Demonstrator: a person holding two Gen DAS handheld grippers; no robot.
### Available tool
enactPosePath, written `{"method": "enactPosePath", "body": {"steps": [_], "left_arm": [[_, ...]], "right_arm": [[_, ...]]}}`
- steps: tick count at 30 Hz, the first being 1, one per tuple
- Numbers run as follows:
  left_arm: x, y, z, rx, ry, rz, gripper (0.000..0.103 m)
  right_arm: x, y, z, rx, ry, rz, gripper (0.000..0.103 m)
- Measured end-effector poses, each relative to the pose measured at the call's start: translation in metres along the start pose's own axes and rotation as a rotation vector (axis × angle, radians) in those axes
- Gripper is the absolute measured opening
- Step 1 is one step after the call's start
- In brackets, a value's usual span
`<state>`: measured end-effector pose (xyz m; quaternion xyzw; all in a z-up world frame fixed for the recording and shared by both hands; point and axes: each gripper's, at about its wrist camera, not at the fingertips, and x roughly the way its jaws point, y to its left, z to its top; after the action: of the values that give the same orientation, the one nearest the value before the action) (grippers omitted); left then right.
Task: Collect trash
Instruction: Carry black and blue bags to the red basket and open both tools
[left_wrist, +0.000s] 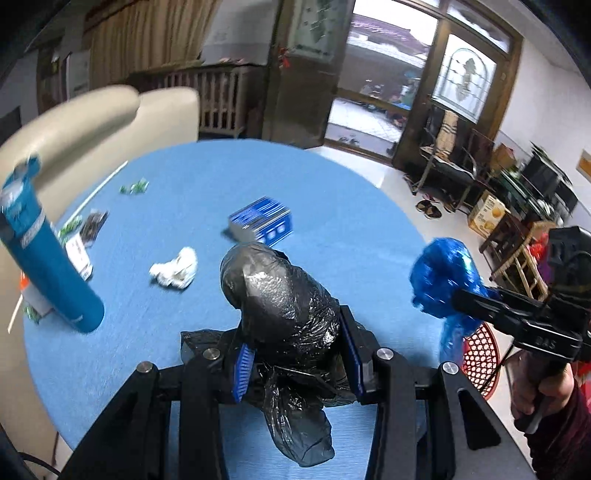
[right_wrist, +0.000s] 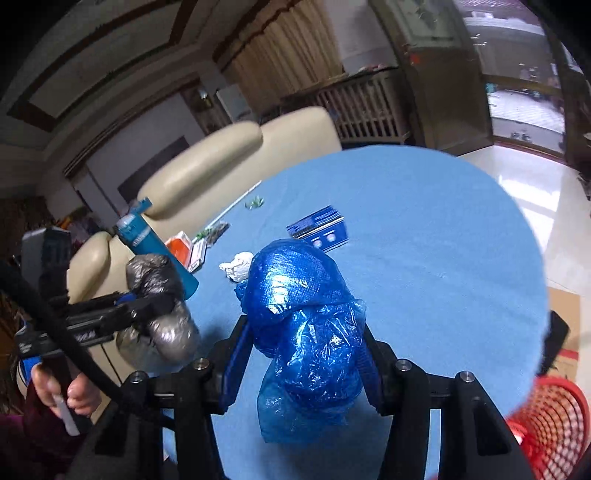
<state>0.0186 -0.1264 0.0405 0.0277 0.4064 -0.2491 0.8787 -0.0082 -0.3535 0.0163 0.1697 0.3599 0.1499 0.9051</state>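
Observation:
My left gripper (left_wrist: 295, 350) is shut on a crumpled black plastic bag (left_wrist: 284, 302) and holds it above the round blue table (left_wrist: 332, 206). My right gripper (right_wrist: 303, 347) is shut on a crumpled blue plastic bag (right_wrist: 299, 302), also above the table. Each gripper shows in the other's view: the right one with the blue bag (left_wrist: 443, 280) at right, the left one with the black bag (right_wrist: 159, 295) at left. A white crumpled tissue (left_wrist: 175, 271) lies on the table; it also shows in the right wrist view (right_wrist: 238, 269).
A blue box (left_wrist: 262, 225), a teal bottle (left_wrist: 48, 258), green wrappers (left_wrist: 135, 187), a white stick (left_wrist: 99, 190) and small packets (left_wrist: 83, 243) are on the table. A red mesh basket (right_wrist: 554, 421) stands on the floor at the right. Cream chairs (left_wrist: 92, 122) stand behind.

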Motion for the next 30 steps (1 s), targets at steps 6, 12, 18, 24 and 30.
{"method": "enactPosePath", "body": {"steps": [6,12,18,24,30], "left_arm": [[-0.011,-0.044,0.005,0.095,-0.024,-0.011,0.044],[-0.024,-0.083,0.015,0.176,-0.081,0.021,0.044],[-0.033,-0.12,0.028,0.269,-0.157,0.065,0.044],[-0.033,-0.155,0.03,0.35,-0.183,0.094,0.044],[-0.034,-0.184,0.031,0.411,-0.199,0.117,0.044]], "right_arm": [[-0.06,-0.016,-0.023,0.047,-0.06,-0.047,0.057],[-0.112,-0.029,-0.034,0.077,-0.145,-0.118,0.057],[-0.146,-0.03,-0.035,0.083,-0.216,-0.179,0.057],[-0.177,-0.047,-0.042,0.124,-0.247,-0.213,0.057],[-0.204,-0.063,-0.052,0.142,-0.272,-0.24,0.057]]}}
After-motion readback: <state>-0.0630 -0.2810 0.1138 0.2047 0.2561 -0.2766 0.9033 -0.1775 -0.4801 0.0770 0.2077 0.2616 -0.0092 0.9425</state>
